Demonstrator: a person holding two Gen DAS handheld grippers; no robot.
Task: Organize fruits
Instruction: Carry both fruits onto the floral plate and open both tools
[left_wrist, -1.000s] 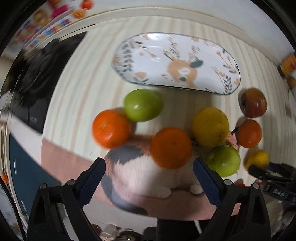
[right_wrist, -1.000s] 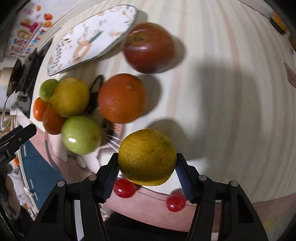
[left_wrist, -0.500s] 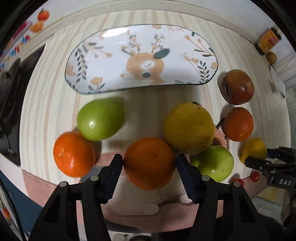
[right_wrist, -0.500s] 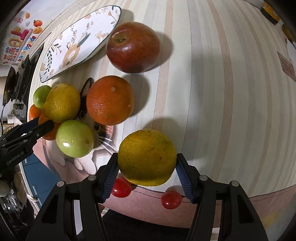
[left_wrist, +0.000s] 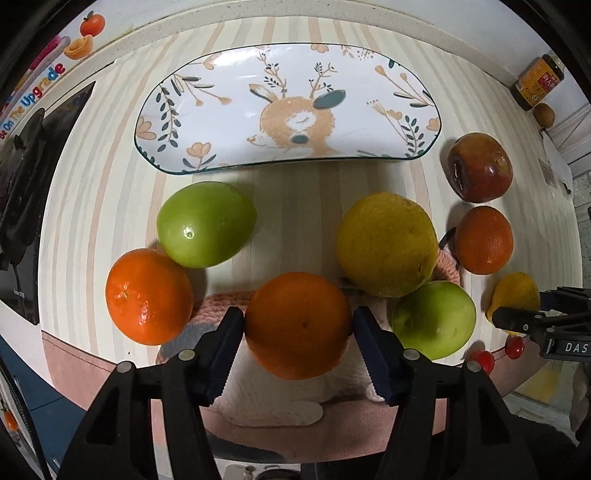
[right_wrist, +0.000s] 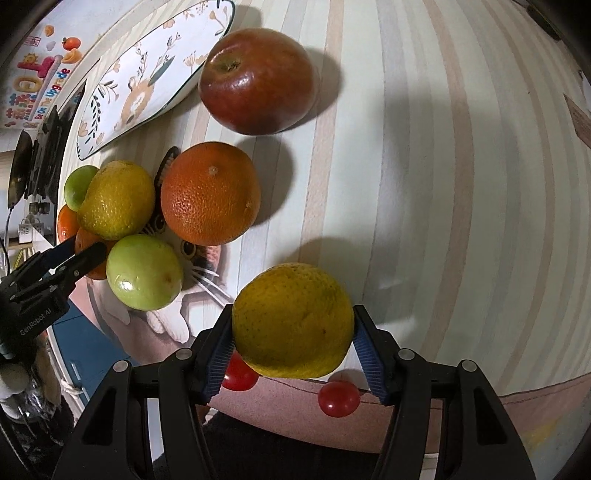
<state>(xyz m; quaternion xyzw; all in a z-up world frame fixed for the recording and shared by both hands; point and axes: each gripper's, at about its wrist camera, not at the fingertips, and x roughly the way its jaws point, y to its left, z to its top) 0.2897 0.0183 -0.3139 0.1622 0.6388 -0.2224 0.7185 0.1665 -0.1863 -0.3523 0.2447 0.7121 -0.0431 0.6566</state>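
Now my left gripper (left_wrist: 298, 334) clamps an orange (left_wrist: 297, 325) at its widest middle; my right gripper (right_wrist: 291, 341) grips a yellow citrus (right_wrist: 292, 319) likewise, both firm, round, probably slippery, plate (left_wrist: 221, 110) ahead

Glossy plate (left_wrist: 229, 122), pebbled orange (left_wrist: 298, 325)

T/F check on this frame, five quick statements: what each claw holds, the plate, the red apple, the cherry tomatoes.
1. The left claw is clamped on an orange. True.
2. The right claw grips a green apple. False: it grips a yellow citrus.
3. The deer plate already holds fruit. False: it holds none.
4. The red apple sits on the striped table beside the plate. True.
5. Two cherry tomatoes lie near the right claw. True.
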